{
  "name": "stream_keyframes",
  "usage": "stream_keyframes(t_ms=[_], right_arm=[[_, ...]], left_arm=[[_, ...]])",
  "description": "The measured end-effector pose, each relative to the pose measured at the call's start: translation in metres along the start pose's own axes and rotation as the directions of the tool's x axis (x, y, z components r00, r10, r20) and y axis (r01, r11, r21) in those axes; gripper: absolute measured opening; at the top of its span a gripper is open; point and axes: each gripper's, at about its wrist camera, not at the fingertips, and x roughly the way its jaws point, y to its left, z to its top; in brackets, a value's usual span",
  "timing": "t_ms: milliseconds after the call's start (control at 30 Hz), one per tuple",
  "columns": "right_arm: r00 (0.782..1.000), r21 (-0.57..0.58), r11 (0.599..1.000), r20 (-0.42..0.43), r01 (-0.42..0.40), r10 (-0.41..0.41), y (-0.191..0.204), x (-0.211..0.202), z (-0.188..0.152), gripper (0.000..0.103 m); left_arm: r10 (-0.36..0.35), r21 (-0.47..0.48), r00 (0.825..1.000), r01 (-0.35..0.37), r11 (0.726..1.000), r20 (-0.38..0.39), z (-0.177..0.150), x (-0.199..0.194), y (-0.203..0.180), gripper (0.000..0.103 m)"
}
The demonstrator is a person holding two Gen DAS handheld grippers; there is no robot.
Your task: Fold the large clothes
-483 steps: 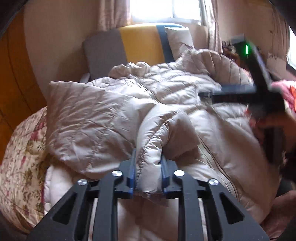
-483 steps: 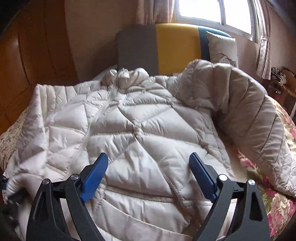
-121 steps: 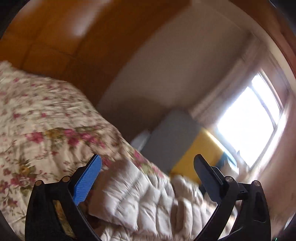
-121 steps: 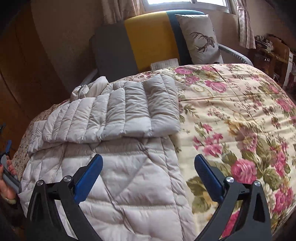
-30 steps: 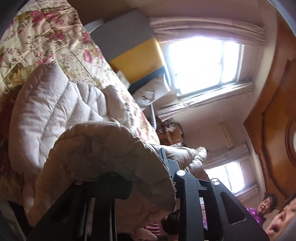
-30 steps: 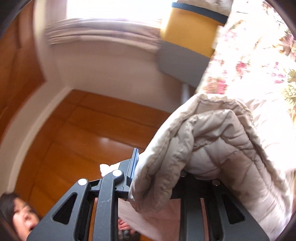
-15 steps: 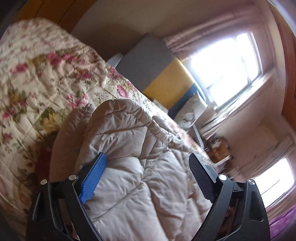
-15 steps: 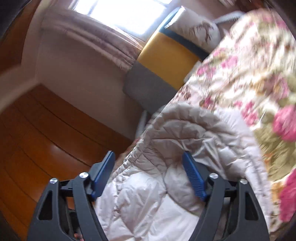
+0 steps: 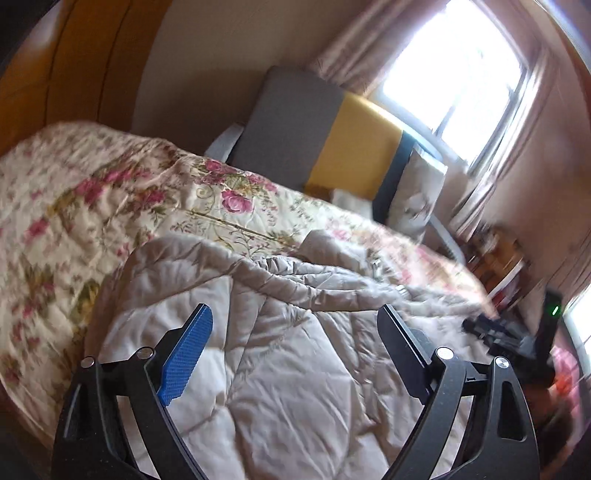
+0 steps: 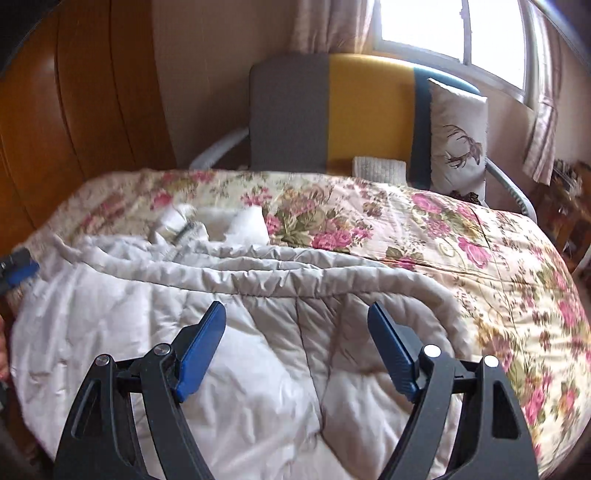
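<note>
Left gripper (image 9: pixel 295 343) and right gripper (image 10: pixel 295 339): both spread wide, released, holding nothing. Just beyond, beige puffer jacket (image 10: pixel 221 332) folded on the floral quilt (image 10: pixel 461 243). Farther back, grey-and-yellow chair (image 10: pixel 332 122), deer cushion (image 10: pixel 458 140), window (image 10: pixel 443 26).

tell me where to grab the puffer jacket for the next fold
Probably the puffer jacket by its far hem, the thick piped ridge lying across the floral bedspread. That raised, rounded edge suits a pinch. The right gripper, jaws open, could reach forward over the jacket and come down on it from above.
</note>
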Motion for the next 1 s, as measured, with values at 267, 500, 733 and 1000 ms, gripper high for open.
stream_keyframes(t_ms=[267,500,733,1000], right_arm=[[0.998,0.137,0.990,-0.048,-0.024,0.031,-0.023,0.049,-0.004,0.084],[0.998,0.177,0.982,0.000,-0.068,0.069,-0.031,0.055,-0.012,0.088],[1.000,0.152,0.988,0.009,-0.030,0.029,-0.025,0.052,-0.012,0.089],[0.999,0.125,0.992,0.019,0.025,-0.028,-0.018,0.049,-0.013,0.091]], left_arm=[[0.183,0.202,0.982,-0.170,0.964,-0.049,-0.006,0.076,0.001,0.095],[0.121,0.162,0.992,-0.113,0.980,-0.043,-0.014,0.094,0.020,0.100],[0.113,0.142,0.994,-0.111,0.984,-0.001,-0.006,0.052,-0.012,0.097],[0.040,0.209,0.999,-0.038,0.977,-0.004,0.005,0.046,-0.092,0.097]])
